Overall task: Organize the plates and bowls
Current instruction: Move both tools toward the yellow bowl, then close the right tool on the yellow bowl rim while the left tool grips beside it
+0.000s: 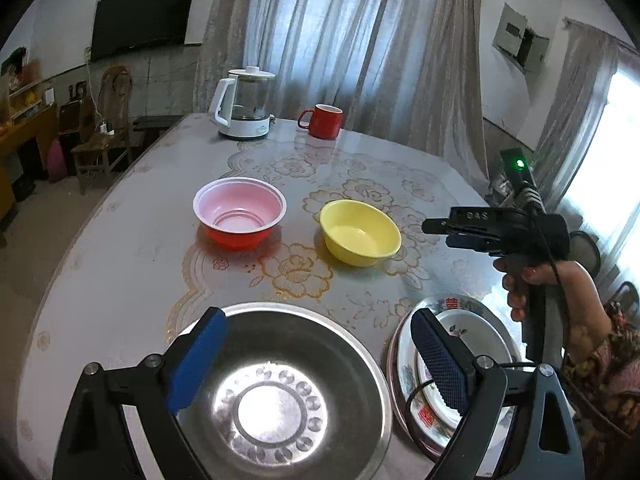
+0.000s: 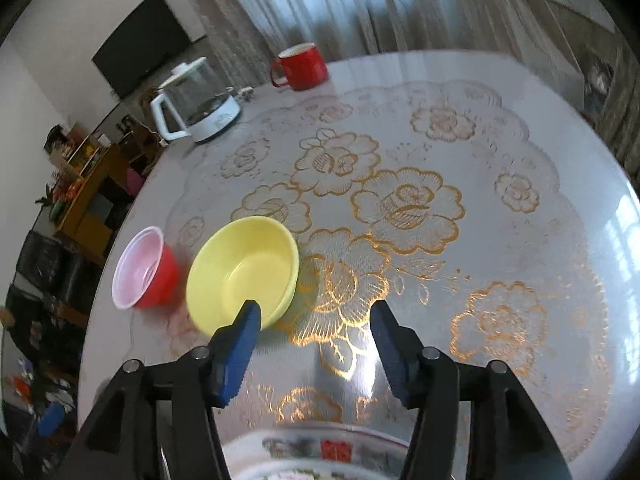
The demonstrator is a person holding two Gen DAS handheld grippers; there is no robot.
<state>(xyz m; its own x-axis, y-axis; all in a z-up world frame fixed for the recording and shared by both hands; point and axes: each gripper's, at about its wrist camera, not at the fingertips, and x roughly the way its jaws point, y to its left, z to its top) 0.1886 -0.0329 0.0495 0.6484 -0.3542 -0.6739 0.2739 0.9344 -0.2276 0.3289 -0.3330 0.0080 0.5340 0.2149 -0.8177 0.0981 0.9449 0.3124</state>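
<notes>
A steel plate lies at the table's near edge, and my left gripper hovers over it, open and empty. To its right is a stack of flowered plates, whose edge also shows as the flowered plates under my right gripper. That gripper is open with only tablecloth between its fingers. Its left fingertip overlaps the near rim of the yellow bowl. From the left wrist, the right gripper sits just right of the yellow bowl. A red bowl with a pink inside stands further left, seen again as the red bowl.
A red mug and a glass kettle stand at the far side of the round table. A person's hand holds the right gripper. A wooden chair and shelves stand beyond the table's left edge.
</notes>
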